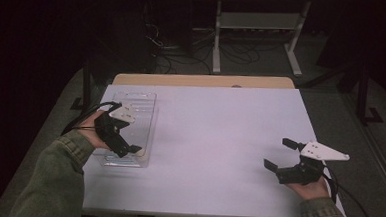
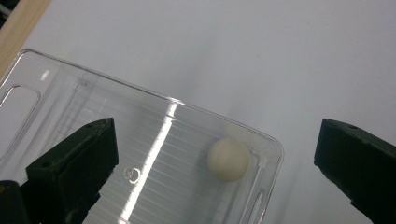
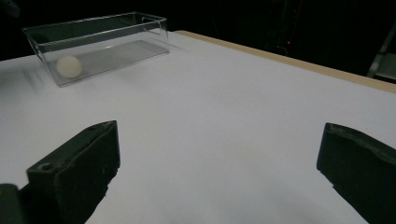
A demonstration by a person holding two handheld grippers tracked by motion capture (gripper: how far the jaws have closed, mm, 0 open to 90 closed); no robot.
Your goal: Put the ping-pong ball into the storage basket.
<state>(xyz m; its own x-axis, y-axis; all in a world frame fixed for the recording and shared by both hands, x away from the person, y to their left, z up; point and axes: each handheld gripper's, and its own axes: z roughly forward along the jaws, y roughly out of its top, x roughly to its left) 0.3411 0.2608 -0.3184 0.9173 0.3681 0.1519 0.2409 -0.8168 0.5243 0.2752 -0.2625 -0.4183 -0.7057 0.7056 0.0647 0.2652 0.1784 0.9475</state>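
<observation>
White ball (image 2: 228,159) sits in clear bin (image 2: 154,140), near-right corner, desk's (image 1: 219,135) left. Left hand-held gripper (image 1: 124,135) hovers above, jaws wide, empty. Right hand-held gripper (image 1: 281,154) wide, empty. Risk: bumping the bin wall sets the ball rolling.

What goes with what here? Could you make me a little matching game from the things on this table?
Things:
1. ball
2. clear box
3. left tool
4. right tool

Places or states:
A. open above the bare white table, near its right edge
B. see-through, standing at the table's left side
C. open, held over the box
D. cream-white, lying inside the box near one end

Pairs: 1-D, 2-B, 3-C, 4-A
</observation>
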